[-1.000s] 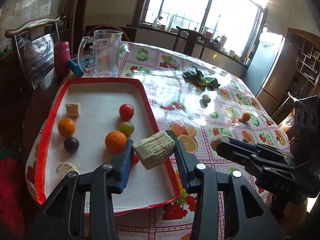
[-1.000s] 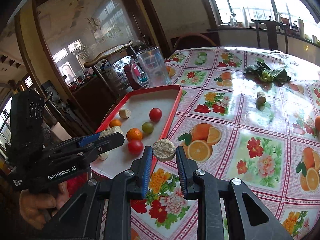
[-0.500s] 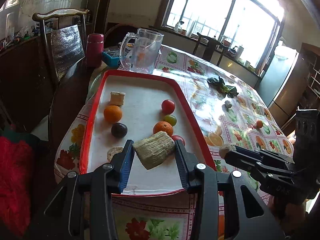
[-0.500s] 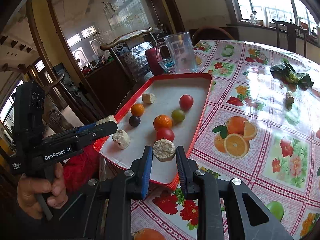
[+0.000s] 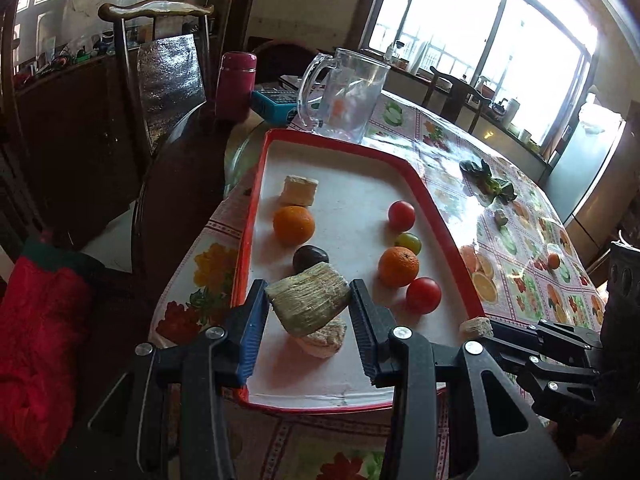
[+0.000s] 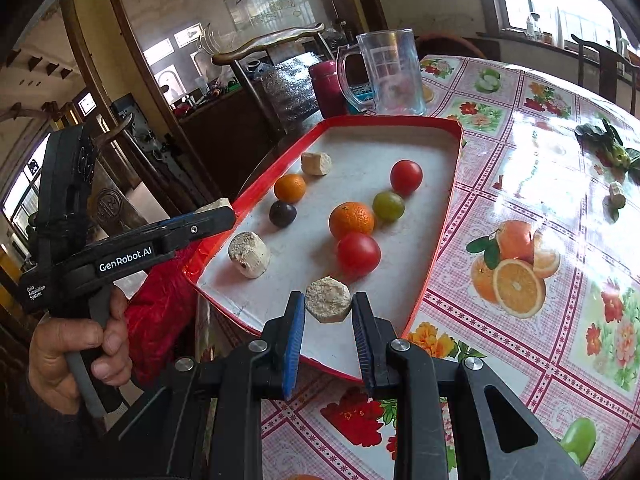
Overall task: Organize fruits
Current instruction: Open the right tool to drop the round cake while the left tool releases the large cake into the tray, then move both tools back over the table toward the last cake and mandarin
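A red-rimmed white tray [image 5: 348, 144] [image 6: 440, 216] holds two oranges [image 5: 293, 225] [image 5: 398, 267], two red tomatoes [image 5: 423, 295] [image 5: 401, 215], a green grape [image 5: 408, 242], a dark plum [image 5: 310, 258] and pale cut chunks [image 5: 299, 191] [image 6: 249, 255]. My left gripper [image 5: 308, 304] is shut on a fibrous greenish sugarcane piece [image 5: 308, 302], held over the tray's near left part, above a pale chunk. My right gripper [image 6: 328, 308] is shut on a pale round chunk [image 6: 328, 299], over the tray's near edge.
A glass mug [image 5: 346, 94], a maroon flask [image 5: 235, 80] and a blue box [image 5: 274, 106] stand behind the tray. Green leaves [image 5: 486, 178], a small chunk [image 5: 500, 217] and a small orange [image 5: 553, 260] lie on the fruit-print tablecloth. A wooden chair [image 5: 160, 64] stands left.
Both grippers have moved left and back over the tray's near end, each still holding its piece. The tray's contents have not moved.
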